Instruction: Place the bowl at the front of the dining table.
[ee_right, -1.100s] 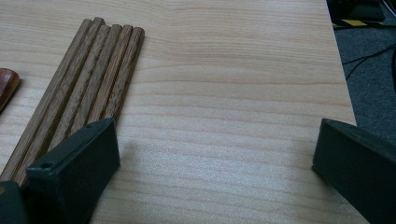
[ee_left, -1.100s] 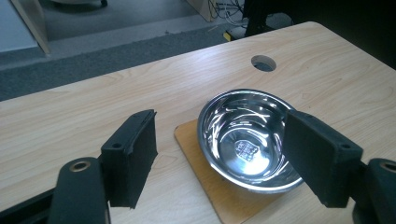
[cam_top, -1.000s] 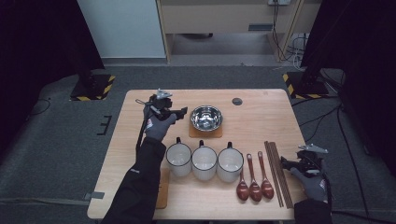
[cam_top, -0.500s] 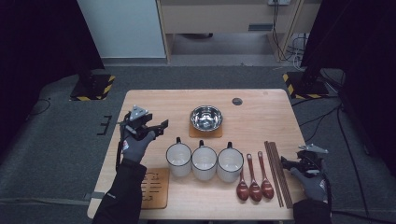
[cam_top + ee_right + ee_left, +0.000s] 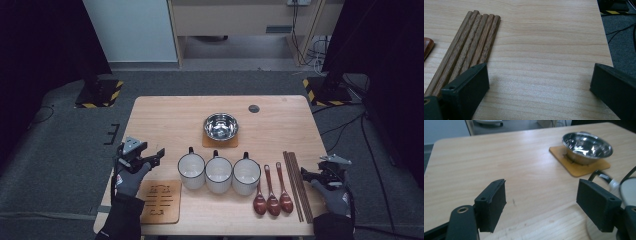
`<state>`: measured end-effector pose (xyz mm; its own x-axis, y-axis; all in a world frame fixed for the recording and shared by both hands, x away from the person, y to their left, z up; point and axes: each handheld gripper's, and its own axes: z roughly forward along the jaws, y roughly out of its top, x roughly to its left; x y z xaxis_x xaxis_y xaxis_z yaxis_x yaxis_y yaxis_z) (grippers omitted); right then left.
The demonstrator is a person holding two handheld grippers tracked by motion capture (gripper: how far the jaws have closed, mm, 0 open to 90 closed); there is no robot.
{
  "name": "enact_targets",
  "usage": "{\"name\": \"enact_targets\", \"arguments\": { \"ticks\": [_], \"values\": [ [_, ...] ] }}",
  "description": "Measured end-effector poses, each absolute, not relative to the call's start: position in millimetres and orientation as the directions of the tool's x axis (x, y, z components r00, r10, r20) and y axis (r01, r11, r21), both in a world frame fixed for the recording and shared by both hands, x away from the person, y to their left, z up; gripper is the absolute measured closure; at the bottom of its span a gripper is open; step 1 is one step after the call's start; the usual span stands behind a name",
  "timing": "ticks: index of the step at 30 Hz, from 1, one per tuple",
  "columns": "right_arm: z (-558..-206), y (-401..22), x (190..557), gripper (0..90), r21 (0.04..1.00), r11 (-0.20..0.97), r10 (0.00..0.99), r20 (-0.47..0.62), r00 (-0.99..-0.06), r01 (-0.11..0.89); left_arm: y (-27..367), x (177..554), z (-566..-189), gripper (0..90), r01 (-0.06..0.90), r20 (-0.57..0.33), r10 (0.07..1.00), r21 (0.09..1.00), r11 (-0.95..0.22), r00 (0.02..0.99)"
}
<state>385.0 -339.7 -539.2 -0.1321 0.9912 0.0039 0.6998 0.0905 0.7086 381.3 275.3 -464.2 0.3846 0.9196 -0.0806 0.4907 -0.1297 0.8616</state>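
Left gripper [image 5: 156, 156]: held over the near-left edge of the wooden table [image 5: 165, 120], tips pointing across towards the row of mugs. Jaws apart, as seen in the left gripper view [image 5: 541, 202], with bare tabletop between the pads and nothing gripped.

Leftmost mug [image 5: 191, 170]: just ahead of the tips and slightly to the side. Upright, with its dark handle turned to the far side; a blurred handle and a white rim [image 5: 629, 190] show past one jaw. Two more white mugs beyond it in the same line.

Spare wooden coaster [image 5: 160, 200]: flat on the table, just behind and beneath that hand, on the near side. Probably the nearest thing to that gripper, calling for a pull-back and a drop rather than a reach forward.

Steel bowl [image 5: 221, 125]: well ahead and off to the far side, seated on its own coaster [image 5: 576, 170].

Right gripper [image 5: 306, 176]: at the near-right edge, likewise spread wide [image 5: 539, 85] and holding nothing. Wooden chopsticks [image 5: 471, 47] lie in a tight bundle just beside one jaw, long axis running away from the person, roughly in line with the gripper's reach. Clearly the nearer hand for these and for the three brown spoons [image 5: 272, 192] just beyond.

Writing: dark marks burnt into the spare coaster, too small to read. No brand or label legible elsewhere.
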Motion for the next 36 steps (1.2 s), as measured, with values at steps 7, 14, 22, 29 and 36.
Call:
{"name": "enact_targets", "arguments": {
  "ticks": [7, 14, 22, 29, 36],
  "values": [
    [-539.2, -339.7, 384.9, 2.1, 0.709, 0.090, 0.991, 0.003, -0.130, 0.699, 288.7, 382.2, -496.6, 21.5, 0.563, -0.075, 0.943, 0.817, -0.128, 0.323],
    [-538.9, -339.6, 384.7, 2.9, 0.710, 0.089, 0.991, 0.005, -0.131, 0.699, 295.7, 385.6, -518.6, 20.4, 0.612, -0.068, 0.957, 0.781, -0.124, 0.281],
    [-536.0, -342.5, 382.6, 10.4, 0.715, 0.083, 0.993, -0.002, -0.117, 0.694, 292.4, 388.9, -530.1, 19.3, 0.640, -0.047, 0.956, 0.753, -0.156, 0.289],
    [-521.9, -340.8, 377.8, 12.2, 0.747, 0.076, 0.992, 0.012, -0.128, 0.660, 293.6, 389.5, -534.8, 18.5, 0.652, -0.046, 0.959, 0.742, -0.156, 0.281],
    [-506.0, -333.0, 373.7, 13.1, 0.774, 0.094, 0.987, 0.012, -0.163, 0.626, 291.9, 389.6, -535.2, 16.7, 0.658, -0.025, 0.960, 0.733, -0.174, 0.281]
  ]
}}
